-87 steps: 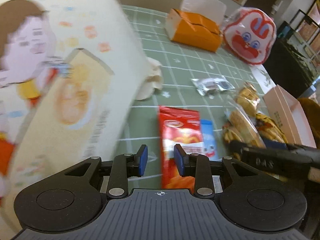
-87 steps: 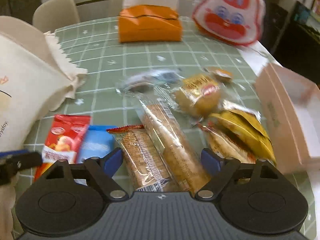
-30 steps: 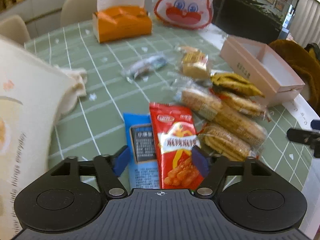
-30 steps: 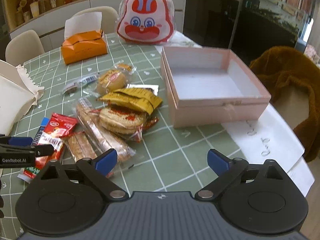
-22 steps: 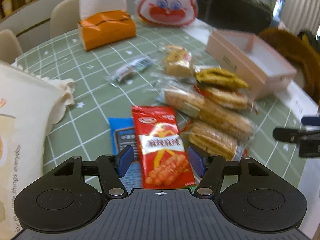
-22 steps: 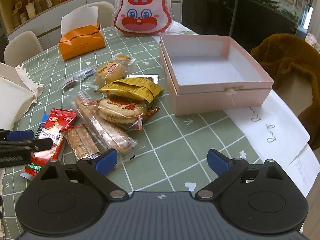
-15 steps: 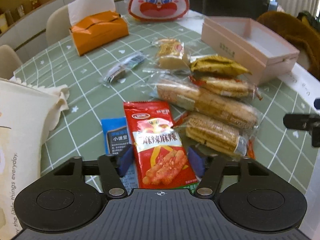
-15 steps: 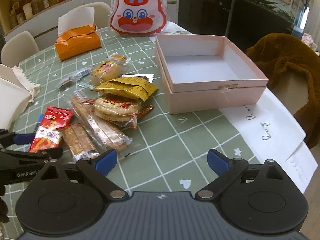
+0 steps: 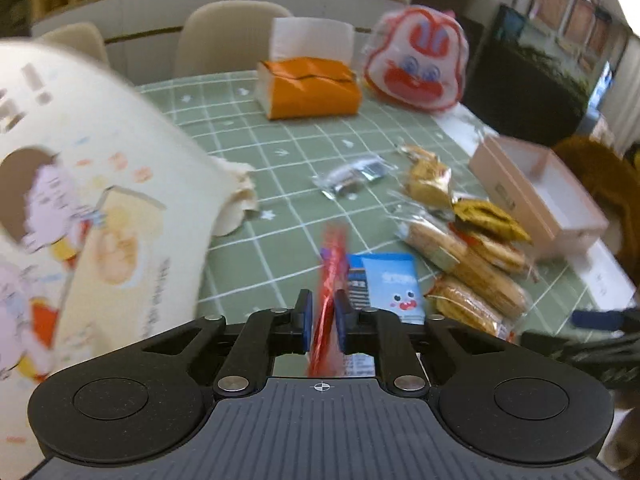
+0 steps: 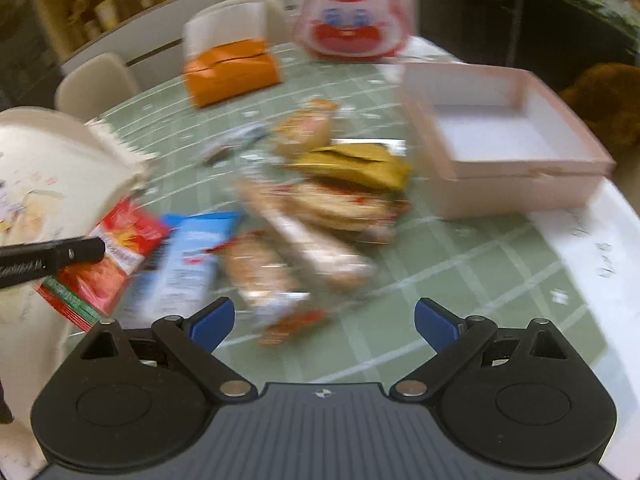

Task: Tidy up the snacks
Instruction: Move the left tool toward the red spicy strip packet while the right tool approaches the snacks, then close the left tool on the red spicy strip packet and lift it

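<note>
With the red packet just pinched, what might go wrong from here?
The left tongs, which have just been closing, pinch the red snack packet edge-on near one end, so it may twist or slip out. The cream bag stands close on the left; the dangling packet might catch on it. The right tongs are open and empty.

Red snack packet (image 9: 330,280): edge-on, lower centre of left view. Blue packet (image 9: 390,286): flat, just right. Clear-wrapped biscuits (image 9: 472,276) and yellow packet (image 9: 492,216): heaped right. Pink box (image 10: 504,148): open, upper right of right view.
</note>
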The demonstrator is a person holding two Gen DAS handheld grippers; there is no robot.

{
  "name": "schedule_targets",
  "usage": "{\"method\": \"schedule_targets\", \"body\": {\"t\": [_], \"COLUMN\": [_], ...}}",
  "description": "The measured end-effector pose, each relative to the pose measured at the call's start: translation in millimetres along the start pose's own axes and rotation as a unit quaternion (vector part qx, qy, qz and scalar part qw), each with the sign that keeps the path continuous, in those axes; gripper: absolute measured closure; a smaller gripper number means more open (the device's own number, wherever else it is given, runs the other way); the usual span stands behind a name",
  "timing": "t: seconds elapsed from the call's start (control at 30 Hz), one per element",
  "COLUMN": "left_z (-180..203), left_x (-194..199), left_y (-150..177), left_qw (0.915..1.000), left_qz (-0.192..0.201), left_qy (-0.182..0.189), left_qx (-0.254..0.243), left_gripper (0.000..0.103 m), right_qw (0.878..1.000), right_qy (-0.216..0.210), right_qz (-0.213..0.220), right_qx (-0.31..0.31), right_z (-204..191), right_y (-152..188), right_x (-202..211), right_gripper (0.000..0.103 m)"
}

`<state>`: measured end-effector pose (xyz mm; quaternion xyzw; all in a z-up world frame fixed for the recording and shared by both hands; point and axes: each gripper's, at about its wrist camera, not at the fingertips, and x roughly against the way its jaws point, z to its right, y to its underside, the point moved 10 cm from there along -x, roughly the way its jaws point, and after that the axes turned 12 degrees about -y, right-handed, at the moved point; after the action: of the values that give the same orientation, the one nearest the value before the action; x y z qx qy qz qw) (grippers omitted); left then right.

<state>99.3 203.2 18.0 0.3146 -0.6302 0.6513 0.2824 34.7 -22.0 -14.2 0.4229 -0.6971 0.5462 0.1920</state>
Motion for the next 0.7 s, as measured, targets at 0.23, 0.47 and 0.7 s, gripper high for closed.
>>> {"method": "schedule_targets", "body": {"t": [0.23, 0.47, 0.7], "left_z": [-29, -42, -39], "left_x": [-8, -21, -25], "left_y": [29, 42, 35], "left_qw": [0.9994, 0.9985, 0.9984], "left_qz": [-0.032, -0.046, -0.048], "left_qy": [-0.004, -0.018, -0.027], "left_qx": [0.012, 0.022, 0.013], "left_gripper": [0.086, 0.083, 0.081], "right_qw": [0.998, 0.997, 0.996], "right_qy": [-0.043, -0.015, -0.012], "right_qz": [-0.034, -0.057, -0.074], "right_qx": [0.032, 0.055, 0.040], "right_z": [-79, -87, -93], "right_y": [3, 6, 4], "right_x": [-51, -83, -116], "right_gripper": [0.006, 0.006, 0.001]}}
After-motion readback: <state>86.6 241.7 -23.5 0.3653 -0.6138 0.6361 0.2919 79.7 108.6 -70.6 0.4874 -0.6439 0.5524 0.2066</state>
